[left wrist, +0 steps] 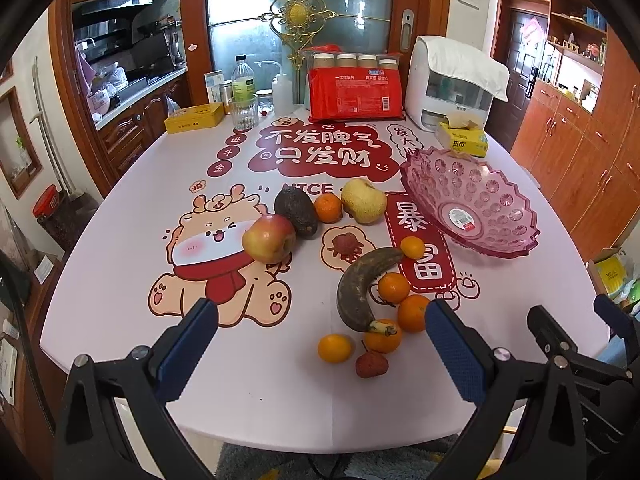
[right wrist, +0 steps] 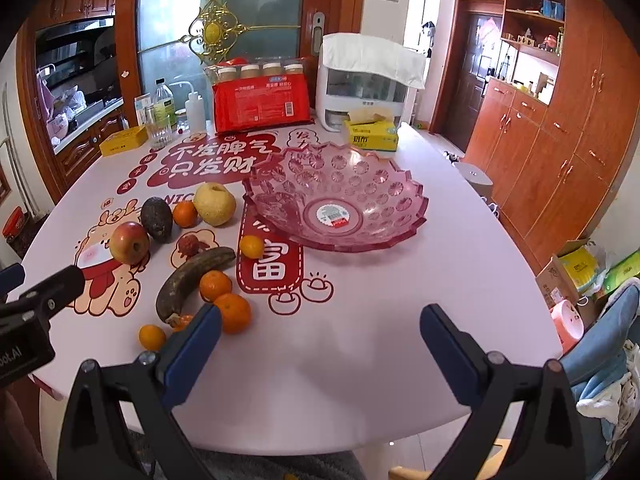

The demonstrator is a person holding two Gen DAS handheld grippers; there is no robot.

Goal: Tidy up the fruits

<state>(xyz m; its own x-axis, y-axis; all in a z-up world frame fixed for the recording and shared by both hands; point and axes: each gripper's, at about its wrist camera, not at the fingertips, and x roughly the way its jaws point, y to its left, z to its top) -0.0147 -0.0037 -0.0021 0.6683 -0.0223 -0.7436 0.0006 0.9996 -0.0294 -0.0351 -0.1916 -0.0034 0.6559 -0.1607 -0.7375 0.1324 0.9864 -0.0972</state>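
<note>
Both my grippers hang over the near edge of the desk (left wrist: 120, 240), jaws spread wide and holding nothing: the left gripper (left wrist: 320, 344) at the bottom of the left view, the right gripper (right wrist: 320, 344) at the bottom of the right view.

The fruit lies loose on the printed cloth, all of it outside the pink bowl (right wrist: 400, 204), which sits bare in the middle of the right view, only a sticker in its bottom. In the left view the apple (left wrist: 268, 238), the avocado (left wrist: 296, 210) and the pear (left wrist: 363, 200) lie mid-frame in a rough row, a small orange (left wrist: 328, 208) between the avocado and the pear. Lower down, right of centre, the blackened banana (left wrist: 360, 288) curves among more oranges, and a lychee (left wrist: 372, 364) lies nearest me.

I judge the first pick is not yet begun. The oranges around the banana's stem crowd and touch, so I would start with one that stands alone, such as the low one at the left of that cluster (left wrist: 335, 347), closing across its widest part. Round, smooth skins will likely roll if nudged. The banana looks overripe and probably soft, so I would grip it gently at mid-length. The bowl is clear, ribbed plastic with a scalloped rim and shallow sloping walls; fruit should go low in its middle.
</note>
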